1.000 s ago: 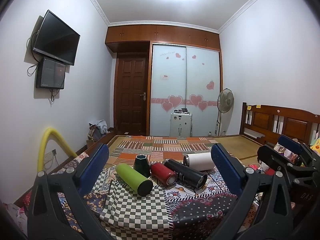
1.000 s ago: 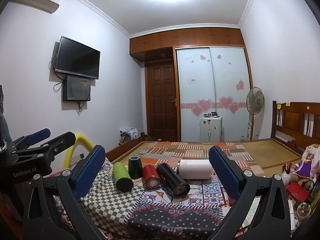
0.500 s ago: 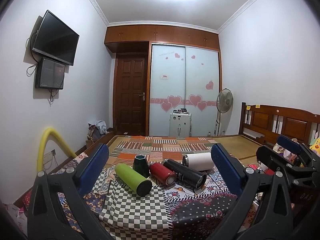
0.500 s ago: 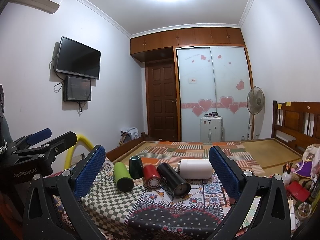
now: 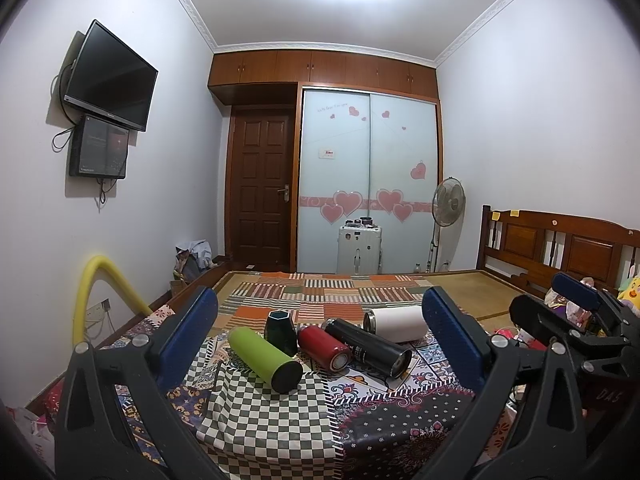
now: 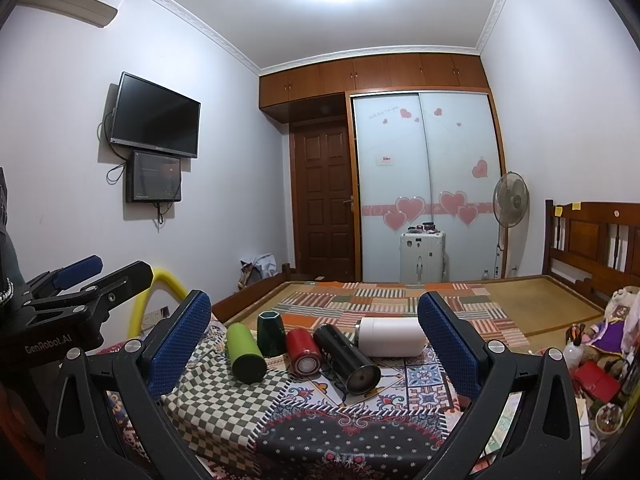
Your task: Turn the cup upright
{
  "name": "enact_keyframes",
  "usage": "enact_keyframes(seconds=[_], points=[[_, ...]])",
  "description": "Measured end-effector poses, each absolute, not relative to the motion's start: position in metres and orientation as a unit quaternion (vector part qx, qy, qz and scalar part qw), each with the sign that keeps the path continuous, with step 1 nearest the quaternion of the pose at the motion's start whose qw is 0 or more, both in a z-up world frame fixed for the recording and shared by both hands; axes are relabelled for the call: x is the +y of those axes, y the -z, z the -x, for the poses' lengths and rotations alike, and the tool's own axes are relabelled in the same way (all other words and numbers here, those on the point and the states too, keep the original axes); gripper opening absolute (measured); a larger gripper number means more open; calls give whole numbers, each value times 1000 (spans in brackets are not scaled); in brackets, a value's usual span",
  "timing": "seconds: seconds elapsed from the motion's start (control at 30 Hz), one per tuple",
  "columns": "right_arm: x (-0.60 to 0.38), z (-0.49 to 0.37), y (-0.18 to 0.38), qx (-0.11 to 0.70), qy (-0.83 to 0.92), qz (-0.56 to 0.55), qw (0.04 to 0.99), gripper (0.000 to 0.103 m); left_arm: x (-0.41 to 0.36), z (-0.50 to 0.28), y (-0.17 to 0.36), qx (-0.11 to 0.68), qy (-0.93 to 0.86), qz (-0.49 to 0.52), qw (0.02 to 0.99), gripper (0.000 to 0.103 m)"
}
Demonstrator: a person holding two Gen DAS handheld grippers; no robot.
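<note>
Lying on their sides on the patterned cloth (image 5: 276,420), four cups form a row: green cup (image 5: 264,354), red cup (image 5: 324,347), black cup (image 5: 367,347) and white cup (image 5: 396,323). A dark green cup (image 5: 281,331) stands upright just behind the green and red ones. Both tongs are spread wide and hold nothing — the left tongs (image 5: 318,336) and right tongs (image 6: 314,336) each frame the row from well back. Only the right wrist view shows the air conditioner (image 6: 68,4) high on the wall and the toys (image 6: 612,320) at the bed's edge; each view catches the other tongs at its margin — right tongs at the left view's right edge, left tongs (image 6: 76,280) at the right view's left edge.
</note>
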State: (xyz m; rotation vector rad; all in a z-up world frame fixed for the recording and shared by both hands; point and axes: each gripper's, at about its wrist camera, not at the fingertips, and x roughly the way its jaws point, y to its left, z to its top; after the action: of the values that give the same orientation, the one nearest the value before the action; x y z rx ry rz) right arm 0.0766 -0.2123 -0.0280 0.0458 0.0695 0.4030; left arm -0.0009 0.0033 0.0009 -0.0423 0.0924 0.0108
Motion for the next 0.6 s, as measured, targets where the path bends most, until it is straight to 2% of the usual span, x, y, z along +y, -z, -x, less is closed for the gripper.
enact_keyframes(seconds=[0.6], points=[[-211, -80, 31, 40, -200, -23, 979, 103, 1, -3, 3, 50, -3, 22, 998, 103]])
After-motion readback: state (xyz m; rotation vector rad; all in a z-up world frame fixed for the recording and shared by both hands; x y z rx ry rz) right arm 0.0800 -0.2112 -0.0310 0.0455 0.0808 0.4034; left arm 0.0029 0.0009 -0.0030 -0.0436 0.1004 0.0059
